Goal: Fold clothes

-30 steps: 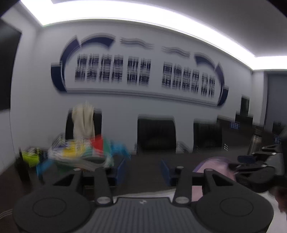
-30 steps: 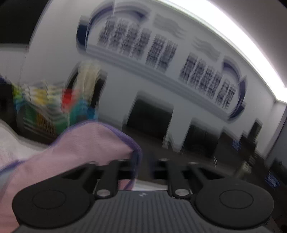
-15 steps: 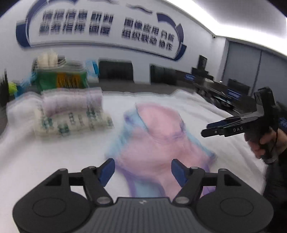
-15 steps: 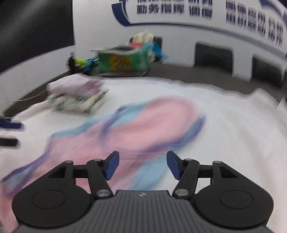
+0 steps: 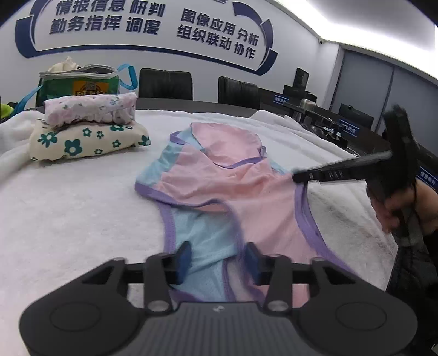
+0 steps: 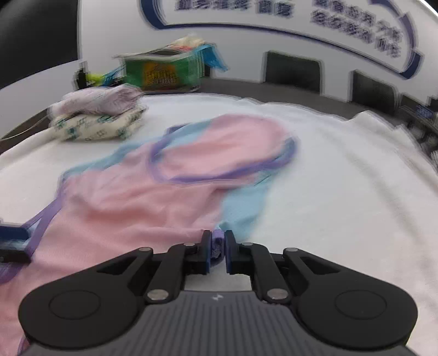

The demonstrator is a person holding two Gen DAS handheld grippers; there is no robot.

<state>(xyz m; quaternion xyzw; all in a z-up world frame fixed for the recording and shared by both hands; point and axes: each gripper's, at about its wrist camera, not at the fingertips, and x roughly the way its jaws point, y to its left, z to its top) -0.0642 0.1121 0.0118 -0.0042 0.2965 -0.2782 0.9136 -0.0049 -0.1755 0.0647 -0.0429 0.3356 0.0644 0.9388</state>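
The left gripper [image 5: 217, 257] sits low over the near end of the garment [image 5: 219, 191]. Its jaws have just been closing and now stand partly apart, with the blue panel and purple hem between the blue pads [image 5: 184, 257] — the pads do not press on the cloth.

The right gripper [image 6: 217, 246] has just been closing as well; its jaws are nearly together and pinch a fold of purple trim at the garment's near right edge. In the left wrist view the same gripper [image 5: 297, 176] comes in from the right, held by a hand [image 5: 394, 208], with its tip on the pink cloth.

The garment — pink with blue panels and purple binding — lies spread but rumpled on the white blanket [image 5: 68, 219], roughly central. Its far end is folded back over itself.

Farther back on the left, well apart from the garment, two folded pieces form a stack [image 5: 87, 131]: a cream one with green flowers below, a pale pink floral one on top. Behind the stack stands a green bag [image 5: 79, 85] with blue handles. Black chairs [image 5: 164, 83] line the far side, below a white wall with blue lettering [image 5: 153, 24].
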